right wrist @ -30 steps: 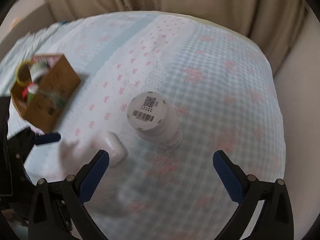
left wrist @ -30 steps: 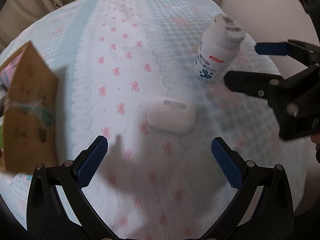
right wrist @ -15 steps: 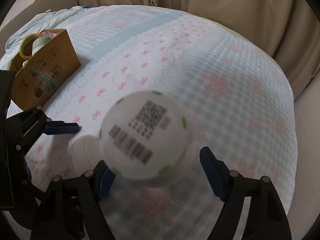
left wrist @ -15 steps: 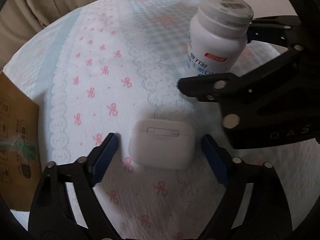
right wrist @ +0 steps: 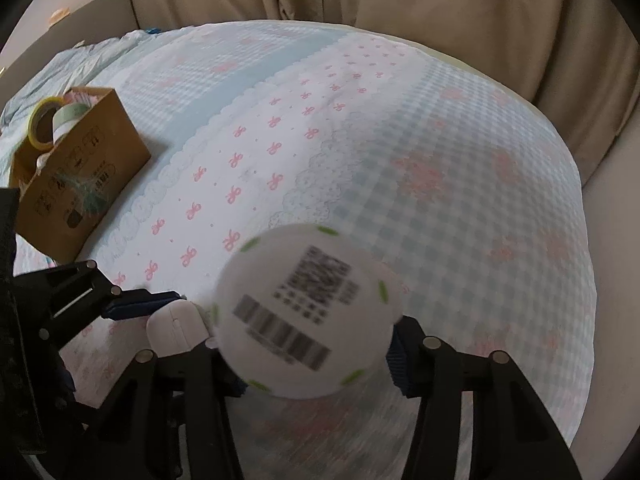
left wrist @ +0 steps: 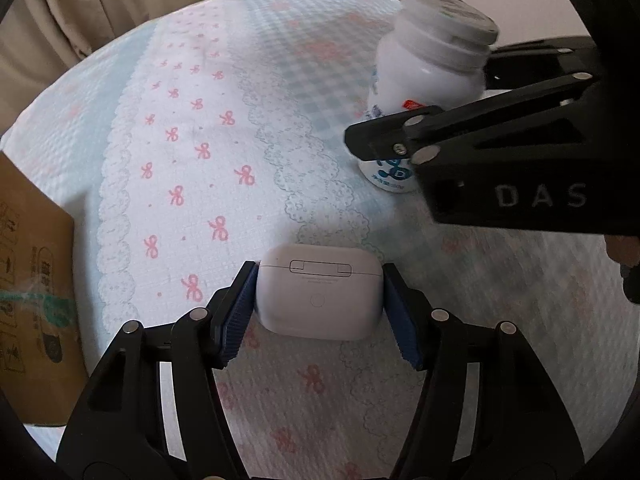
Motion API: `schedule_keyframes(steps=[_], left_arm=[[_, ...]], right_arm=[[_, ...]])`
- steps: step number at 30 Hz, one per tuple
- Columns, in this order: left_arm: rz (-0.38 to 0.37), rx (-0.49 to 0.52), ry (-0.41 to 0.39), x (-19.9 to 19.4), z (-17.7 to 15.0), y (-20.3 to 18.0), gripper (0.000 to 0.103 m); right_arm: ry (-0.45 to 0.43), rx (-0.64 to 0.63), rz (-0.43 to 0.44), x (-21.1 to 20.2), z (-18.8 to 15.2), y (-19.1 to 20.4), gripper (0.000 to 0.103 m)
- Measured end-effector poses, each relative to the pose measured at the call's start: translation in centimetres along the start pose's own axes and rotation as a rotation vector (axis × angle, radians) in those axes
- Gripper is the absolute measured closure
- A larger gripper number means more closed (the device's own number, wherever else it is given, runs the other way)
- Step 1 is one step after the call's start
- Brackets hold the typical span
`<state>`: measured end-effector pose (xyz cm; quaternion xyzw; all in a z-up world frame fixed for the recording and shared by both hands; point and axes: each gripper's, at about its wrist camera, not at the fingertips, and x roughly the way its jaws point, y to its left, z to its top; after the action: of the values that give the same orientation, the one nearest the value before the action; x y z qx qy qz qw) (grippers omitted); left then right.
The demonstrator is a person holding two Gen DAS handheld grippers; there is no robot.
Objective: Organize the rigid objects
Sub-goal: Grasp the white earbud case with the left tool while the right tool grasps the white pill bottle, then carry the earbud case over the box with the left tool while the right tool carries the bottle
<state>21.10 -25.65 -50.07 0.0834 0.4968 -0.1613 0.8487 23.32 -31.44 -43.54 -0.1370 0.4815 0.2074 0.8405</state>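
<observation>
A white earbud case [left wrist: 318,296] lies on the bow-patterned cloth [left wrist: 192,184]. My left gripper [left wrist: 319,308] is shut on it, a blue pad touching each side. The case also shows in the right wrist view [right wrist: 176,326], beside the left gripper [right wrist: 132,306]. A white pill bottle [left wrist: 424,80] with a barcode on its lid [right wrist: 306,316] stands upright to the right. My right gripper [right wrist: 316,364] is shut around the bottle's body; it also shows in the left wrist view [left wrist: 460,128].
A brown cardboard box [right wrist: 80,184] holding tape rolls [right wrist: 44,124] stands on the left of the bed; its side shows in the left wrist view [left wrist: 32,300]. Beige curtains [right wrist: 400,8] hang behind. The bed's edge drops off at the right.
Both grippers moved down and closed: the left onto the earbud case, the right onto the pill bottle. A second ago both were open above the objects.
</observation>
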Motion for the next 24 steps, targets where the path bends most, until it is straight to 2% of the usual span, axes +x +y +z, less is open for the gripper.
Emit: schedule_keyframes(steps=[6,11,15,20,24], left_arm=[[0.013,-0.036,-0.031,-1.4,-0.2,1.0,0.045],[0.014,-0.081,-0.082,-4.6,-0.1,2.2,0.045],[0.016,-0.142,-0.142,-9.0,0.6,3.8,0.045],[0.057,-0.21,-0.222,-17.0,1.7,6.7,0.045],[0.075,-0.268,-0.238,-22.8,1.9,9.4,0.045]], right_arm=[[-0.012,0.05,-0.01,-1.2,-0.1,0.0,0.056],[-0.033,0.09,-0.009,-3.1,0.3,0.2,0.056],[-0.079,0.135,-0.024,-6.2,1.5,0.7,0.056],[-0.131,0.181,-0.033,-12.1,4.3,2.3,0.056],[-0.14,0.193,-0.042,-16.2,7.1,4.4,0.056]])
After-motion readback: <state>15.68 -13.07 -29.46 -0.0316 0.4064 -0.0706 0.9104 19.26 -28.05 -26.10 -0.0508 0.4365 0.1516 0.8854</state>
